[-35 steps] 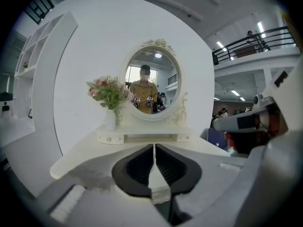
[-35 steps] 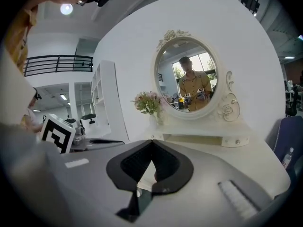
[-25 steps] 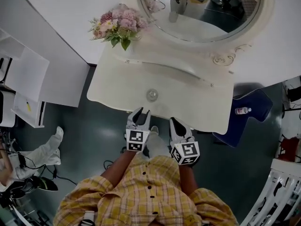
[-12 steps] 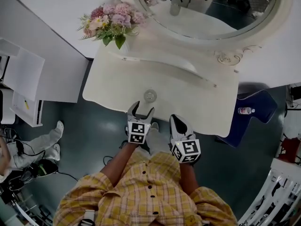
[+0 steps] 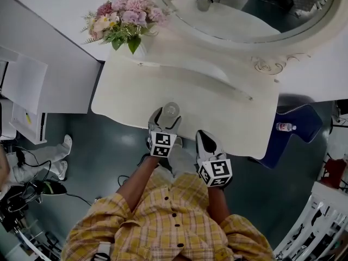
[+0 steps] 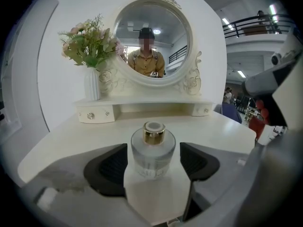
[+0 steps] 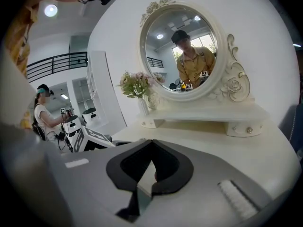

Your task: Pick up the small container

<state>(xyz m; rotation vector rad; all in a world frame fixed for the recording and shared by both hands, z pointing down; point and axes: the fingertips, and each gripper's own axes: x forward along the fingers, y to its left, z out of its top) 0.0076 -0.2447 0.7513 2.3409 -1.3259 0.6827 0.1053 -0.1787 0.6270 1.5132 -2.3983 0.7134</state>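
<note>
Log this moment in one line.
left gripper: jaws just opening, straddling small clear glass gold-capped bottle | right gripper: shut, empty | phase: pre-grasp

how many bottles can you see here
2. A round clear glass bottle with a gold cap stands near the front edge of the cream vanity table; a small plastic bottle with a red label lies on the blue seat beside the table. Others may be hidden.

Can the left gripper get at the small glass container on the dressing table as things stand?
Probably yes: the left gripper has just been opening its jaws, and the small container stands upright between them, touching neither pad.
</note>
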